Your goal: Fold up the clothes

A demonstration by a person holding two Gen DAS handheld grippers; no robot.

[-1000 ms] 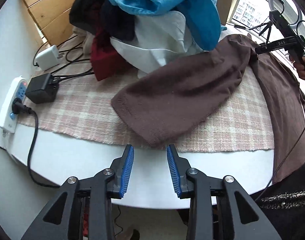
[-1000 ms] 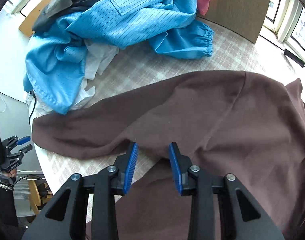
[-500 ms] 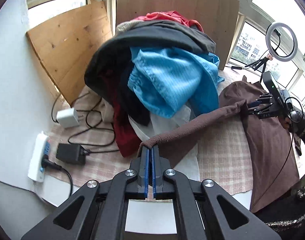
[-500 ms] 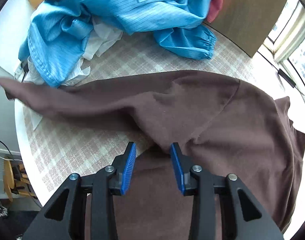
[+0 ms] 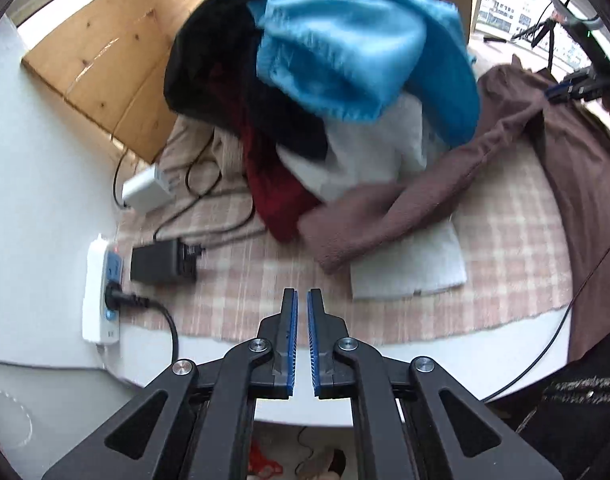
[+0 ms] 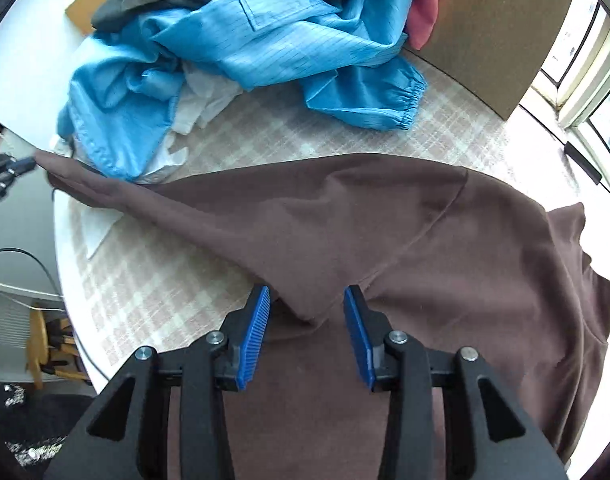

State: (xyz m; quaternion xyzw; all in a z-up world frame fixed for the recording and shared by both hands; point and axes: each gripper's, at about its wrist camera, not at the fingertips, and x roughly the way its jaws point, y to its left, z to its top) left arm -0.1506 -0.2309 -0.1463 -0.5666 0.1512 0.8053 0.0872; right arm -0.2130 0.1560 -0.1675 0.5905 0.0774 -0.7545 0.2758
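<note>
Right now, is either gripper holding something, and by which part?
Nothing is held. The left gripper is empty, its jaws slightly apart, just short of the brown sleeve. The right gripper is open, its jaws astride a fold at the armpit.

Left gripper: matte black plastic with two straight fingers, each lined on its inner face with a ribbed bright blue pad. Angled black link arms with triangular cut-outs spread toward five and seven o'clock, joined by round silver screws. Right gripper: the same build, black frame, ribbed blue pads, silver screws. A dark knitted sleeve with pale flecks shows at four o'clock in the left view.
</note>
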